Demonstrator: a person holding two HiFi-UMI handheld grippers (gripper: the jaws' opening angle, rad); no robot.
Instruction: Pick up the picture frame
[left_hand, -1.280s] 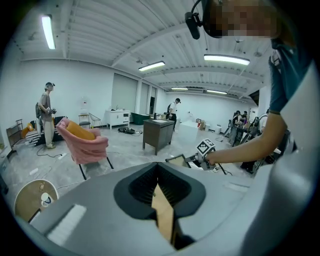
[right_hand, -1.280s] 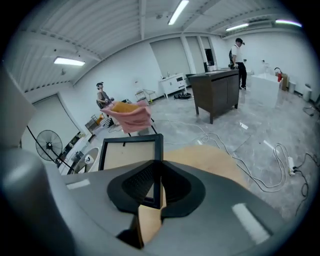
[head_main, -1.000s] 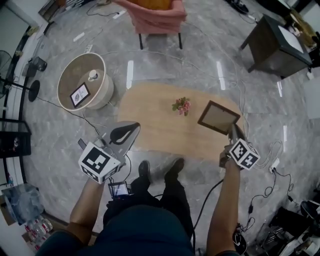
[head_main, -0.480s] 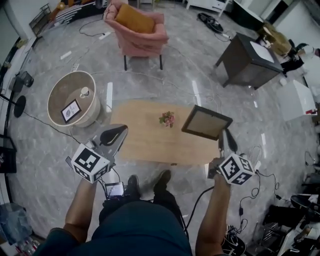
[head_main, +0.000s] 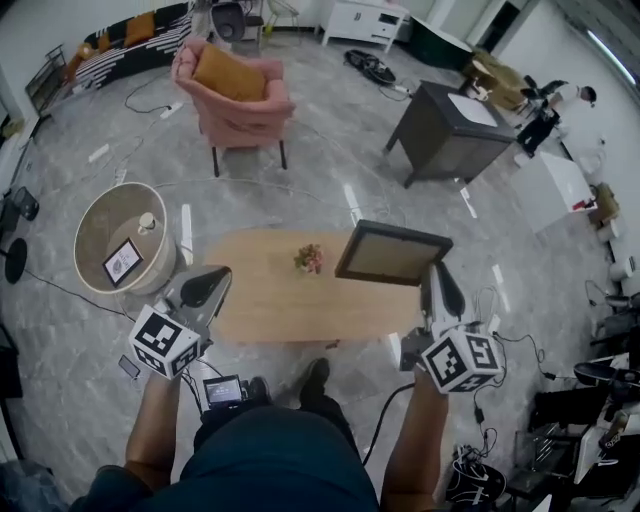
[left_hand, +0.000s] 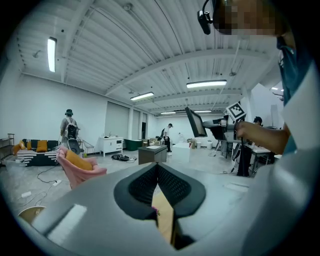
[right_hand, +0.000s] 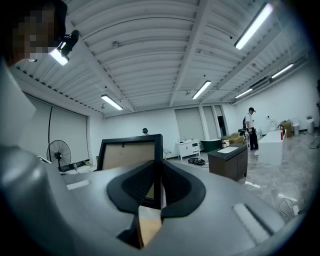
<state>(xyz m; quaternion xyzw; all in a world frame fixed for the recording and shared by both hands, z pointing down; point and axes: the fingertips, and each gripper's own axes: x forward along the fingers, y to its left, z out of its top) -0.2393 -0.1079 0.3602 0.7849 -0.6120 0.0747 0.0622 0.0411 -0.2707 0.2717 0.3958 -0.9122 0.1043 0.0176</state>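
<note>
**Held aloft by one edge**

Head view: the right gripper (head_main: 436, 280) holds the picture frame (head_main: 390, 252) over the wooden desk's (head_main: 260, 300) right end.

Left gripper view: the left gripper's (left_hand: 159, 180) fingers (left_hand: 140, 186) sit nearly together, empty.

Right gripper view: fingers (right_hand: 177, 186) pinch the frame's right edge.

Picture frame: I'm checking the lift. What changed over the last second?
The right gripper, jaws shut on the frame, has lifted it higher above the table, toward the camera. The left gripper stayed shut and empty by the table's left end; the flowers stayed on the table.
</note>
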